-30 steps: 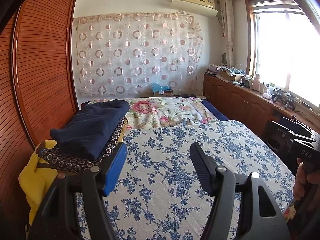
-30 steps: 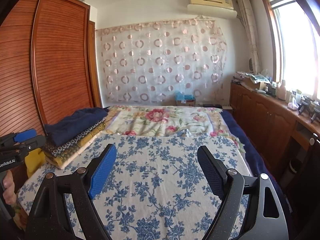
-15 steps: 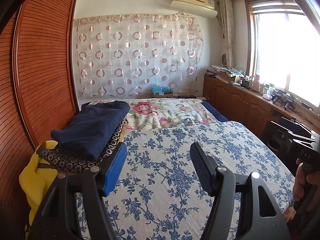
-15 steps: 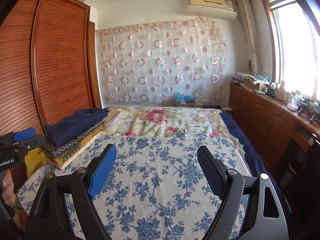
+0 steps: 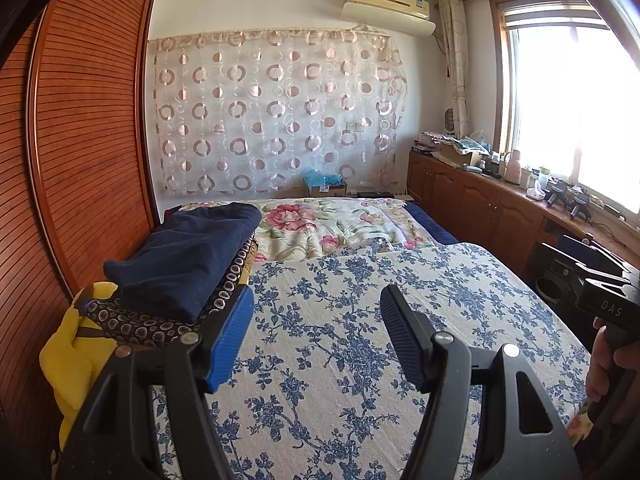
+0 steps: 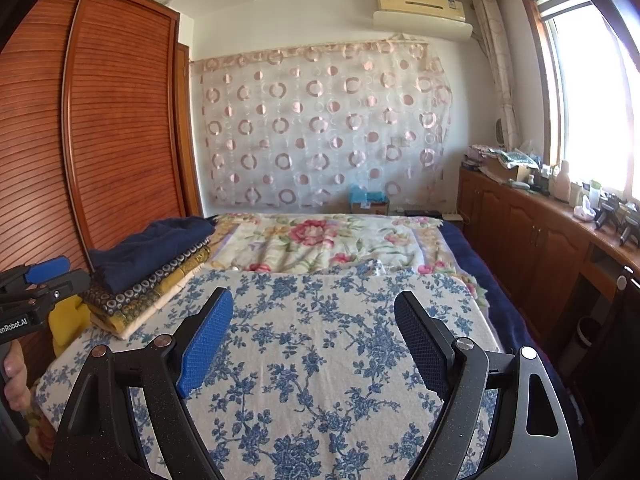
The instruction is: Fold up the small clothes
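Observation:
A stack of folded clothes lies on the bed's left side: a navy garment (image 5: 188,256) (image 6: 152,246) on top, a dark ring-patterned one (image 5: 132,326) (image 6: 144,292) beneath it, then yellowish layers (image 6: 132,316). A yellow garment (image 5: 68,360) bulges at the stack's near left. My left gripper (image 5: 316,332) hovers open over the blue-flowered cover (image 5: 360,340), just right of the stack, nothing between its fingers. My right gripper (image 6: 314,334) is open and empty above the same cover (image 6: 320,360). Each gripper shows at the other view's edge, held by a hand (image 5: 608,364) (image 6: 14,376).
A wooden wardrobe (image 5: 80,160) runs along the bed's left side. A low wooden cabinet (image 6: 532,240) with bottles and clutter lines the right wall under the window. A pink-flowered blanket (image 5: 336,224) covers the bed's far half. A patterned curtain (image 6: 320,128) hangs behind.

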`<action>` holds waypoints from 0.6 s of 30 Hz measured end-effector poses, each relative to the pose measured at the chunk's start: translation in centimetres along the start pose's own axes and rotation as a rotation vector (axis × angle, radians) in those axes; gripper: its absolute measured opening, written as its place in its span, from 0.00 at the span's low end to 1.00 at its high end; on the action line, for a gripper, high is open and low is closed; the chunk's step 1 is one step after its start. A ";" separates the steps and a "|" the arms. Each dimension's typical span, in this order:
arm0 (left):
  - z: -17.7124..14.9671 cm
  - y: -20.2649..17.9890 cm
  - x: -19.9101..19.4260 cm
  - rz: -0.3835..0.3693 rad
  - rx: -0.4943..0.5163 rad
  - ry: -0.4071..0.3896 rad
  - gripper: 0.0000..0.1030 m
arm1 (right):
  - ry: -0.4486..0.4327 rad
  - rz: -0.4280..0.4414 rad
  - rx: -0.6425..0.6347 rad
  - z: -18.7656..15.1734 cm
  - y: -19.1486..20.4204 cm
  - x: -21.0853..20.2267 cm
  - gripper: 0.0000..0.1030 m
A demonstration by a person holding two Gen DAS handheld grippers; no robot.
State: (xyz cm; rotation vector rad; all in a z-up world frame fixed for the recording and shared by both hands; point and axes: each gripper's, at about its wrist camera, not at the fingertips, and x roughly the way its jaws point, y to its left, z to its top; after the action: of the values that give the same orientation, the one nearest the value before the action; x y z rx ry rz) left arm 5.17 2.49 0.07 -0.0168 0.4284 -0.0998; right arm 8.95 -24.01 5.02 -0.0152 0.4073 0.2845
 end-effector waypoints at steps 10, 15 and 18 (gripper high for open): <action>0.0 0.0 0.0 -0.001 0.000 -0.001 0.64 | -0.001 0.000 -0.001 -0.1 0.0 0.0 0.82; -0.1 0.0 0.0 -0.002 -0.001 0.000 0.64 | -0.001 -0.001 -0.001 -0.1 0.0 0.0 0.82; 0.0 0.0 -0.1 -0.001 -0.001 -0.001 0.64 | 0.000 0.002 -0.001 -0.1 0.0 0.0 0.82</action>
State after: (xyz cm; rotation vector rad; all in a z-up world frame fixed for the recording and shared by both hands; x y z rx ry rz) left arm 5.08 2.51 0.07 -0.0175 0.4279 -0.1004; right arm 8.93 -24.00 4.88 -0.0158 0.4073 0.2864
